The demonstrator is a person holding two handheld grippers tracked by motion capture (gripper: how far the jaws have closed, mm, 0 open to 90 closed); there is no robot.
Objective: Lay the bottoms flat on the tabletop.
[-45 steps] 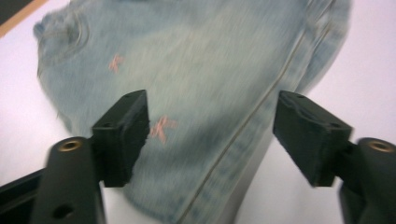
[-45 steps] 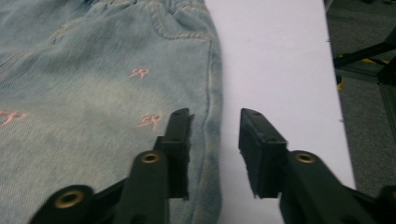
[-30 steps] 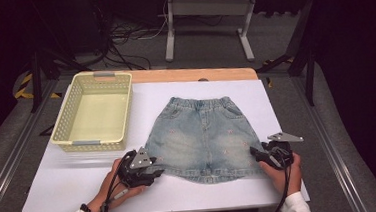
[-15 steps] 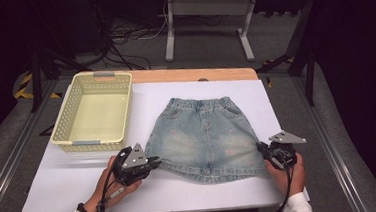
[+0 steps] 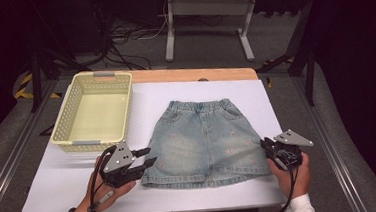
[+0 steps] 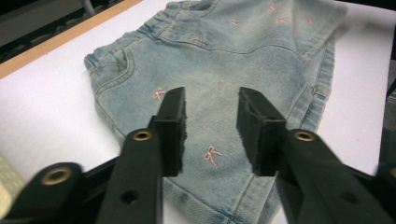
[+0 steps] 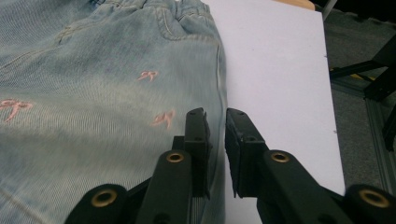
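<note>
Skirt (image 6: pixel 243 60) bows, basket (image 5: pixel 94 111) overhead

From my high view I look forward and down over the whole worktop (image 5: pixel 82 193), from well back. My left gripper view rides low and close, looking along its jaws over the denim skirt (image 6: pixel 224 60) toward the waistband. My right gripper view sits just as near, facing along the skirt's side edge. All three views share that skirt and the white worktop around it
</note>
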